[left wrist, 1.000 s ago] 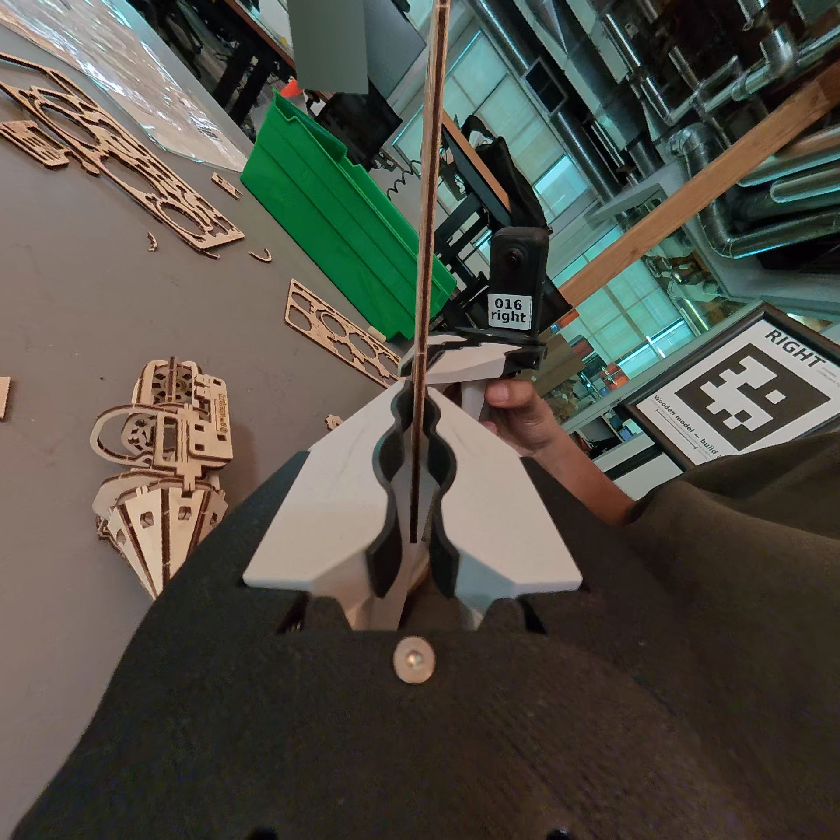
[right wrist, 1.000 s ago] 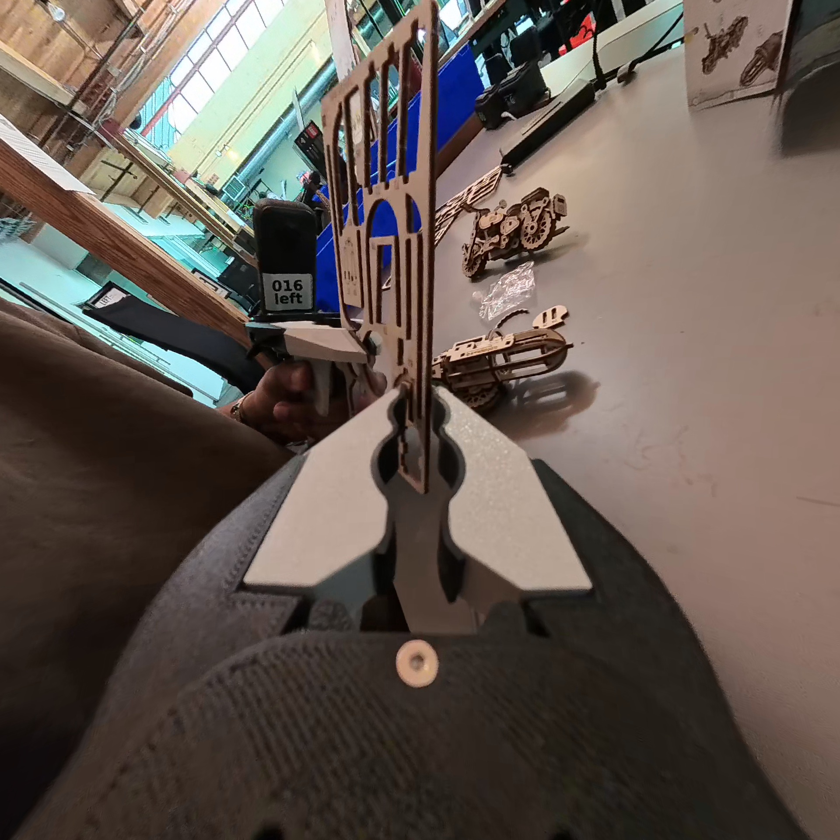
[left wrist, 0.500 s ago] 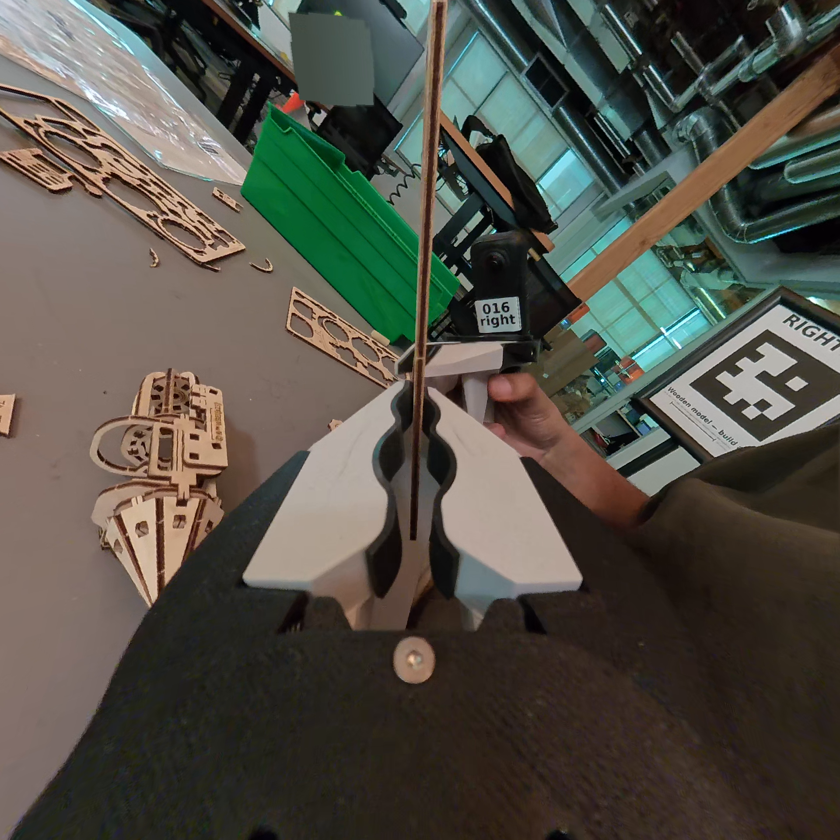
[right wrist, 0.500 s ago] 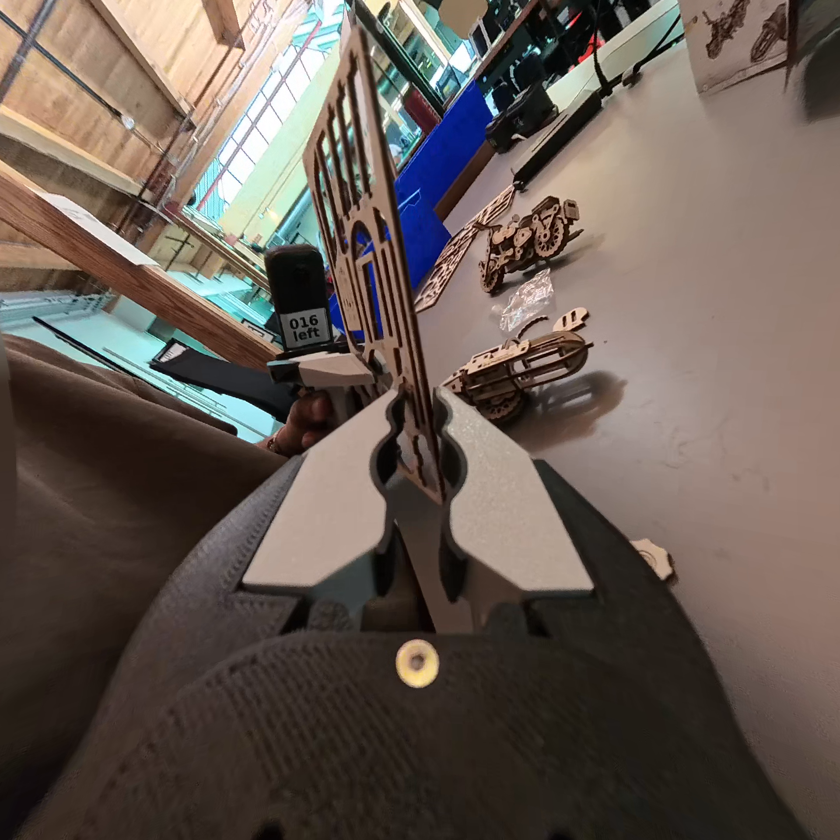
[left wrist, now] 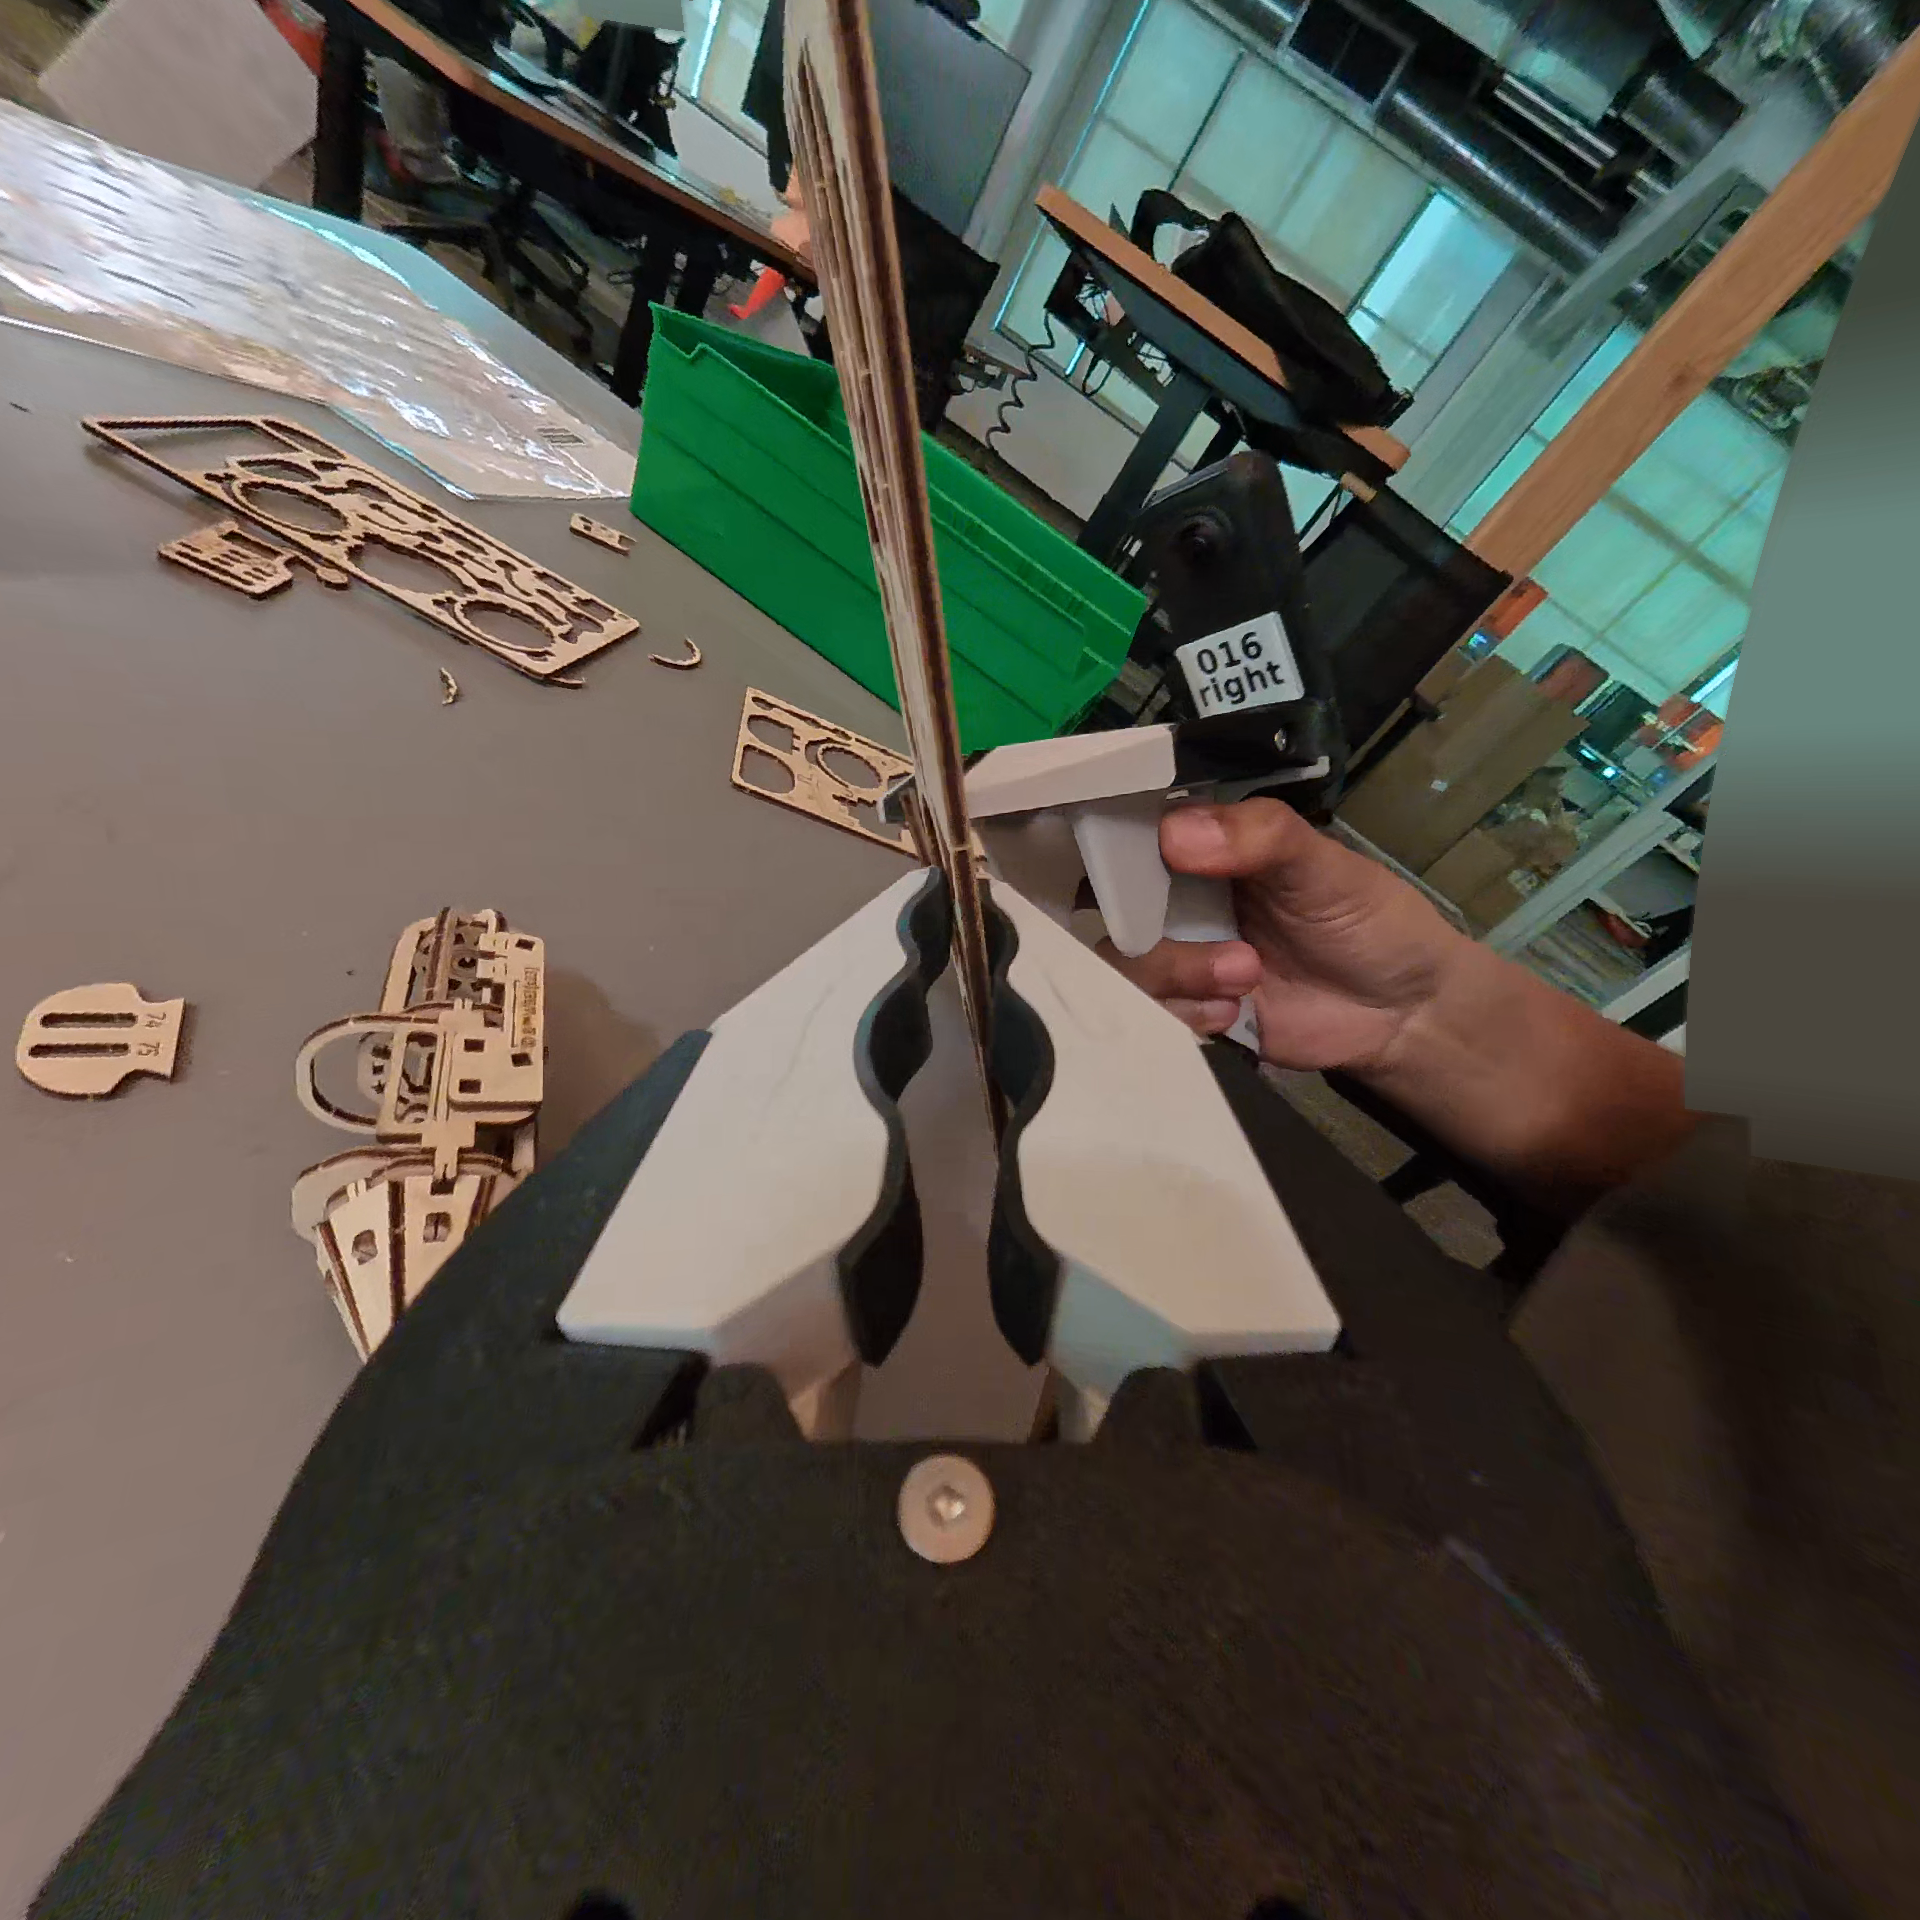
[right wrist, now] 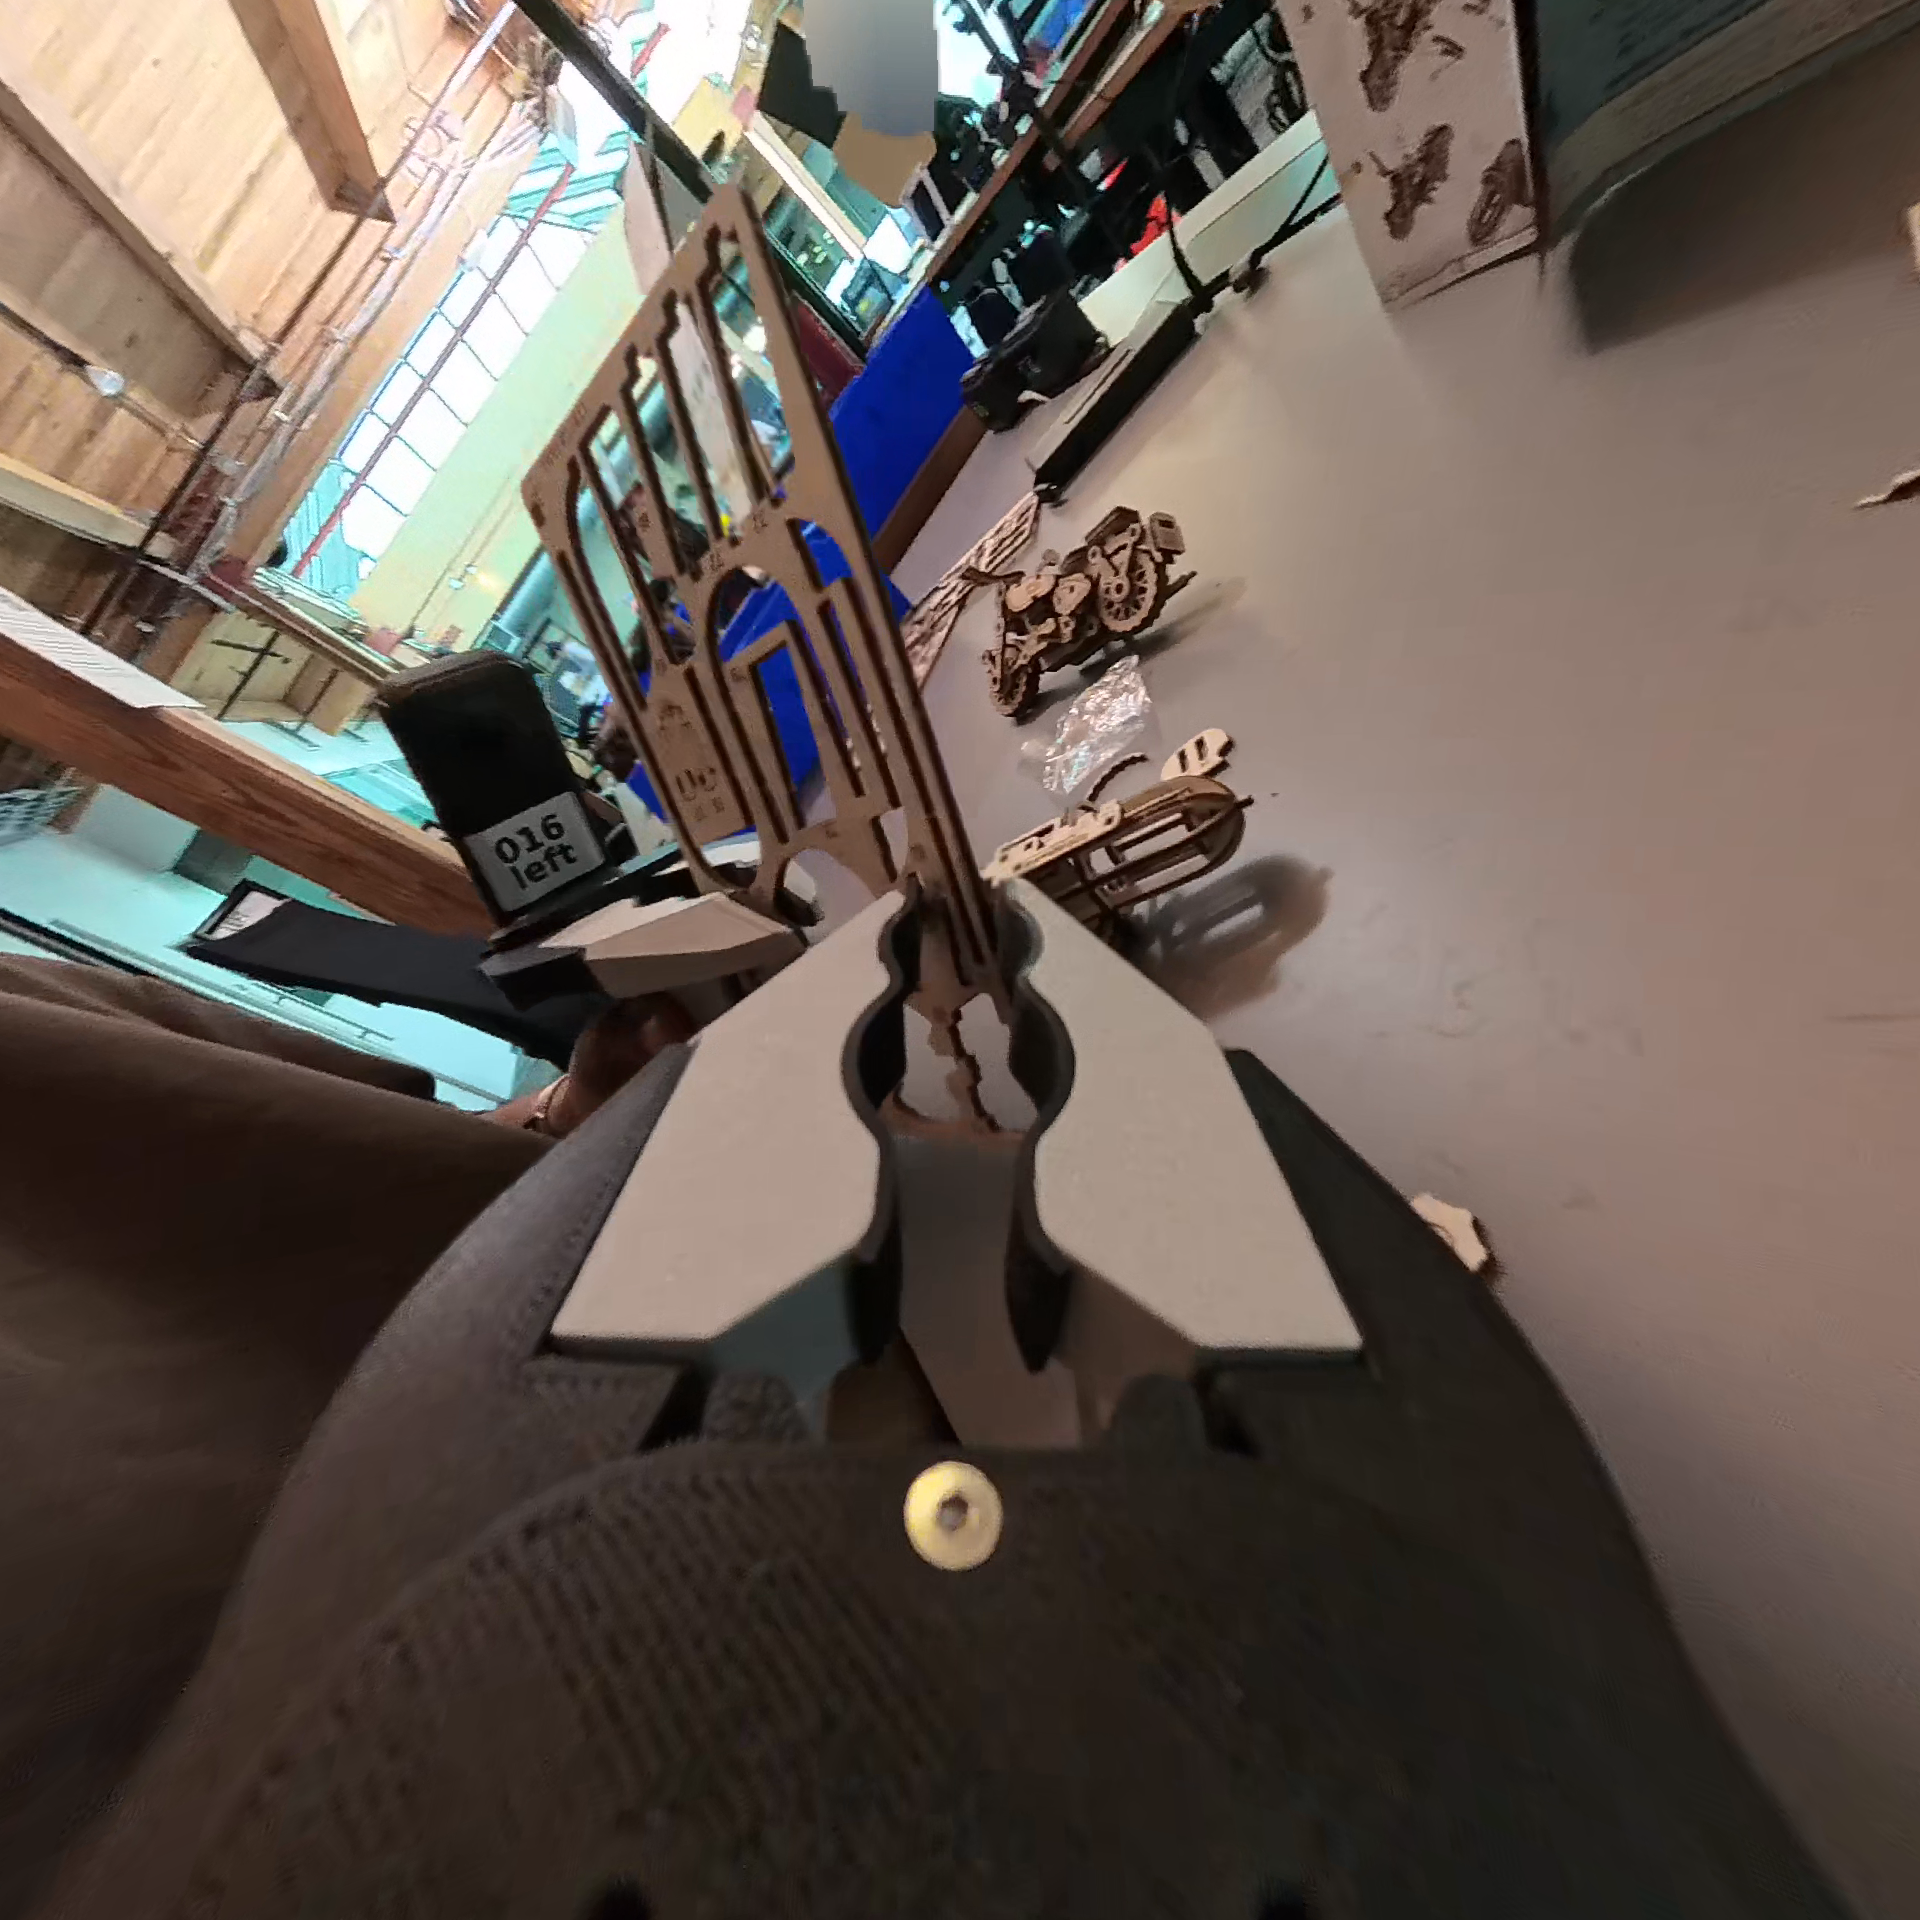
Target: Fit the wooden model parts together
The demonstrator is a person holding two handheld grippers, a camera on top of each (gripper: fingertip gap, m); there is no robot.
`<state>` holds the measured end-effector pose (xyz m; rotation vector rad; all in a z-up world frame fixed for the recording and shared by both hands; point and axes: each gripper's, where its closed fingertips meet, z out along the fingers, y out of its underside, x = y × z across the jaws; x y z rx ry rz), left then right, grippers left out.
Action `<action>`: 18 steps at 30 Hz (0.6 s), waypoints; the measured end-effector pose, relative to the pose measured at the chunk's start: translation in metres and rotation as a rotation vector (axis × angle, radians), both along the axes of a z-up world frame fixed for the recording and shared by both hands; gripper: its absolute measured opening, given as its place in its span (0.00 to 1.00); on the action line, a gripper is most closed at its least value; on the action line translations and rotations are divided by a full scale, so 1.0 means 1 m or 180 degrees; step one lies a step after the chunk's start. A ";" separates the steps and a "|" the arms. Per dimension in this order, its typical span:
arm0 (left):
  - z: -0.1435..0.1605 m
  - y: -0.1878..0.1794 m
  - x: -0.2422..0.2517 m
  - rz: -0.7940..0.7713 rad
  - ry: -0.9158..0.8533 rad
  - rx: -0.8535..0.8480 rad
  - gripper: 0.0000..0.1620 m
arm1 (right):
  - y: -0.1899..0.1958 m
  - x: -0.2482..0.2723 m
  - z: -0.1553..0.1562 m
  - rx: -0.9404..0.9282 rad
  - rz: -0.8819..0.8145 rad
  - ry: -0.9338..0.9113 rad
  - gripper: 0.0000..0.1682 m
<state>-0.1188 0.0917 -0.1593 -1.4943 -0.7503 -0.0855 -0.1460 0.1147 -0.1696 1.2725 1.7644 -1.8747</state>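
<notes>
A thin wooden part sheet with cut-out slots stands upright between both grippers. In the left wrist view I see it edge-on [left wrist: 888,520]; in the right wrist view its face shows [right wrist: 691,758]. My left gripper [left wrist: 956,904] is shut on the sheet's lower edge. My right gripper [right wrist: 951,914] is shut on the same sheet from the other side. The right gripper also shows in the left wrist view [left wrist: 914,805], held by a hand [left wrist: 1309,956]. The left gripper shows in the right wrist view [right wrist: 727,930].
On the grey table lie a partly built wooden model [left wrist: 436,1091], a loose slotted piece [left wrist: 99,1039], emptied part sheets [left wrist: 364,530], a green bin [left wrist: 831,520]. On the other side are a wooden motorcycle [right wrist: 1081,603], a plastic bag [right wrist: 1091,717], a second partly built model [right wrist: 1132,842], a small piece [right wrist: 1455,1236]. Left tips to right tips: about 4 cm. The loose slotted piece [left wrist: 99,1039] is about equally far from each gripper, around 15 cm. My right wrist view [right wrist: 1188,762] looks at it from another angle.
The sheet and both grippers have tilted, and the table now fills more of both views. The right gripper has shifted right and lower in the left wrist view. Both grips stay shut.
</notes>
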 end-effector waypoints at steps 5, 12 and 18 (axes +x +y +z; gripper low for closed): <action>-0.003 -0.001 -0.004 0.0042 -0.0168 0.0088 0.01 | 0.001 -0.001 -0.002 0.0414 -0.0093 0.0237 0.08; 0.009 -0.013 -0.012 -0.0031 -0.0737 0.0762 0.01 | -0.003 0.002 0.010 0.0363 0.0007 0.0526 0.16; 0.013 -0.029 -0.023 -0.0038 -0.1123 0.1241 0.01 | 0.004 0.000 0.018 -0.0034 0.0102 0.0427 0.20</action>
